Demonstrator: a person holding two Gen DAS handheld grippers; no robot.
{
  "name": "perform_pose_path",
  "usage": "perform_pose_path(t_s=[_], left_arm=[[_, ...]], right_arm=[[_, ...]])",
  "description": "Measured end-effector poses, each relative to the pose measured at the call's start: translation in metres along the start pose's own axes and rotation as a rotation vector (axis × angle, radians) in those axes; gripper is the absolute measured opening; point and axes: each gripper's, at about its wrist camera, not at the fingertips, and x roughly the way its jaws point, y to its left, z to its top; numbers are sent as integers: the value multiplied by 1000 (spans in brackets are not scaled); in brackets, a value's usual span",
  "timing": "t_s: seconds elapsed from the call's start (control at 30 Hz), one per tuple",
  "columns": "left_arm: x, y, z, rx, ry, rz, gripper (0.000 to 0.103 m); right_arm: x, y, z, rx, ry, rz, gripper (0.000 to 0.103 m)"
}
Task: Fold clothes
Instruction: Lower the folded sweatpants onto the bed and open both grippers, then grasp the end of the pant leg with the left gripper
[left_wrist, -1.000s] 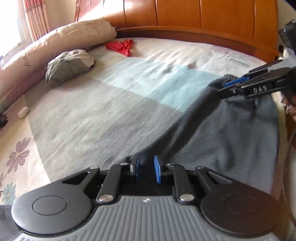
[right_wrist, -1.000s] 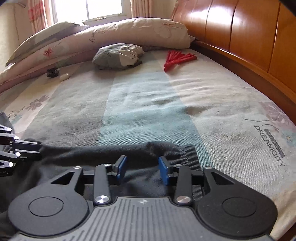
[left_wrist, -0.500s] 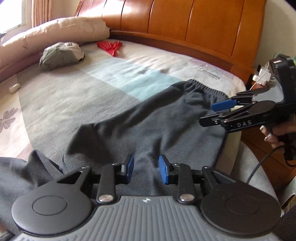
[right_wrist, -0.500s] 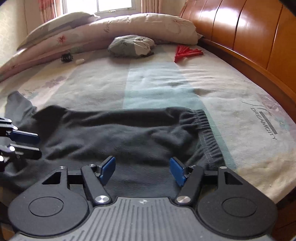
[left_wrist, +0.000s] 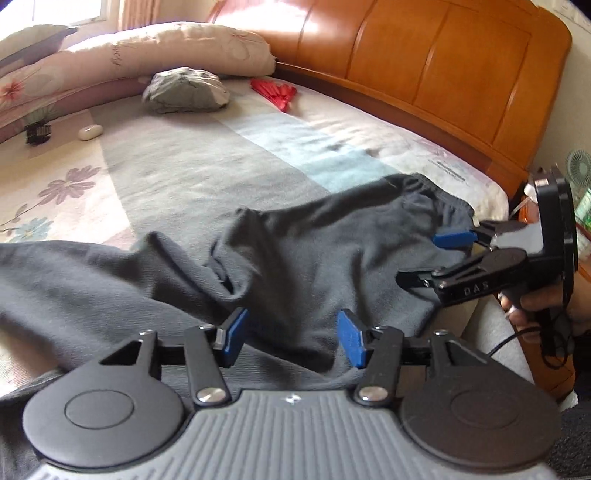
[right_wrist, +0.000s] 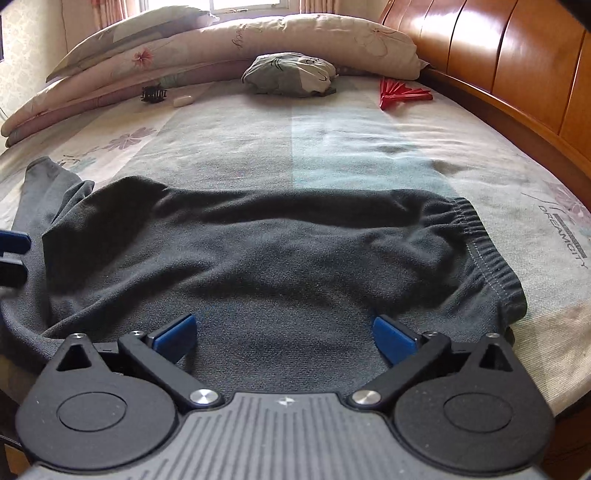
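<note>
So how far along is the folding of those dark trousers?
Barely begun. Done: the dark grey trousers lie spread across the bed, elastic waistband at the right. In hand: nothing; the left gripper and right gripper are both open above the cloth. Left: every fold, since no crease shows yet.

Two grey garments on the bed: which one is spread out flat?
The dark grey pants by the grippers, lying open with the waistband showing. The lighter grey garment is bundled up near the pillows.
</note>
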Motion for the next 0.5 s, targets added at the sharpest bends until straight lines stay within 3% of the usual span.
perform_pose_path(t_s=[0.27,0.5], left_arm=[[-38,104,-8,-389,-59,162,62],[-26,177,-31,-683,-58,100,63]], right_arm=[[2,4,-1,-19,0,-23,103],[3,6,0,-22,6,-34,103]])
